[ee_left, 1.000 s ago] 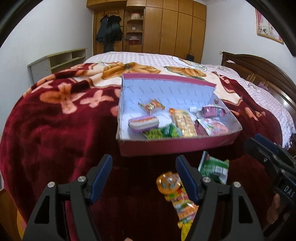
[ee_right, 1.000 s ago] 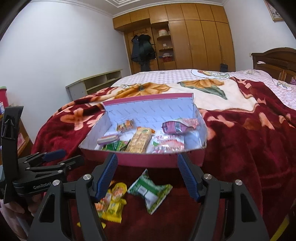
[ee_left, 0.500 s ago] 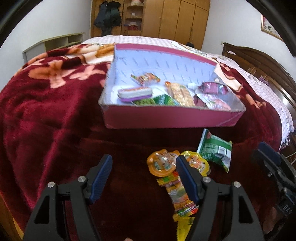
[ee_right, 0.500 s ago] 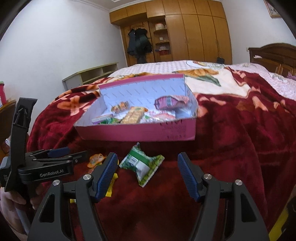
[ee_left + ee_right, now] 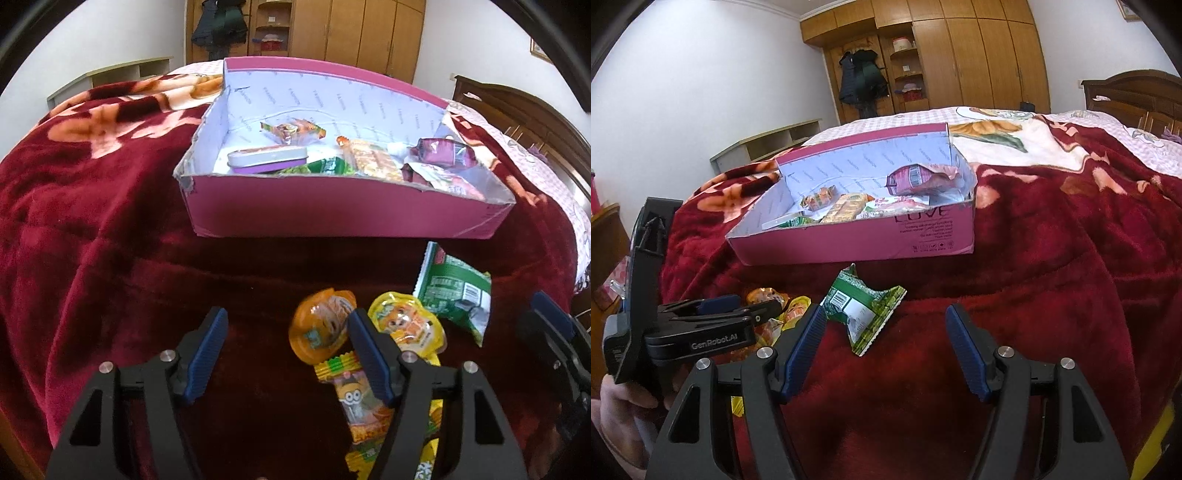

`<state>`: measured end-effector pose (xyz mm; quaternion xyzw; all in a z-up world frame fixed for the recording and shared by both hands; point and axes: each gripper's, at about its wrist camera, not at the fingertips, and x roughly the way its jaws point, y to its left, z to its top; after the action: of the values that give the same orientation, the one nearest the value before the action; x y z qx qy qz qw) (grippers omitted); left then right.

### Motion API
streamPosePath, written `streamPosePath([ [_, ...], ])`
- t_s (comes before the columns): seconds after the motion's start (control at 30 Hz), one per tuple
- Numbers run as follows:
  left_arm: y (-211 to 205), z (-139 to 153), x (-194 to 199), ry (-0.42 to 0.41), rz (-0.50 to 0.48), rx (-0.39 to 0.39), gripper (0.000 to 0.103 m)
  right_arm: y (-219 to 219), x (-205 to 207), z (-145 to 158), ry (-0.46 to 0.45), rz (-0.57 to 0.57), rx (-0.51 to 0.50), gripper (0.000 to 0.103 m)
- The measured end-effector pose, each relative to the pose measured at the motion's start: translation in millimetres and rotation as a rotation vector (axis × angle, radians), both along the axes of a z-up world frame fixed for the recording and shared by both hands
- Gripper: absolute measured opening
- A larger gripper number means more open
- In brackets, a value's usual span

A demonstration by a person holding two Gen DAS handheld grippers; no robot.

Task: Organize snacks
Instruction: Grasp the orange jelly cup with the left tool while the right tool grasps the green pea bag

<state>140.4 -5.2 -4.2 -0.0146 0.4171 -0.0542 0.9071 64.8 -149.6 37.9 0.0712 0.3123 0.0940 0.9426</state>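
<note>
I hold both grippers low over the bed's red blanket [image 5: 110,258], aimed at the loose snacks that lie in front of the pink box [image 5: 332,210], because those are what is left to tidy away. The left gripper [image 5: 288,354] is partly open and closing, with nothing between its fingers yet; its right finger overlaps the orange jelly cup [image 5: 317,328] in my view, so I judge that cup the likely target. The right gripper [image 5: 886,347] stands about half open and empty, with the green packet [image 5: 864,306] just ahead of its left finger.

Outside the box I count two jelly cups, the orange one and a yellow one [image 5: 410,325], one green packet, and a yellow strip of small sachets [image 5: 364,410] running under the left gripper; how many sachets I cannot tell. Inside the box I count about seven snacks, among them a flat tin [image 5: 267,157] and a purple pouch [image 5: 441,151].
</note>
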Motion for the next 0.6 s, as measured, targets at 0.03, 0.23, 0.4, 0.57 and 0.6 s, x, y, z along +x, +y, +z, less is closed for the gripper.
streamPosePath([
  [0.03, -1, 0, 0, -0.006, 0.0, 0.009, 0.069, -1, 1, -2, 0.006, 0.0, 0.003, 0.069],
  [0.23, -9, -1, -1, -0.029, -0.022, 0.052, 0.06, -4, 5, -12, 0.042, -0.001, 0.034, 0.069],
  [0.4, -10, -2, -3, -0.04, -0.034, 0.044, 0.045, -3, 6, -16, 0.058, 0.007, 0.037, 0.069],
  [0.57, -7, -1, -7, -0.056, -0.034, 0.017, 0.027, -1, 6, -20, 0.07, 0.01, 0.032, 0.069],
  [0.6, -5, -1, -7, -0.057, -0.032, 0.008, 0.027, -1, 6, -20, 0.07, 0.01, 0.031, 0.069],
])
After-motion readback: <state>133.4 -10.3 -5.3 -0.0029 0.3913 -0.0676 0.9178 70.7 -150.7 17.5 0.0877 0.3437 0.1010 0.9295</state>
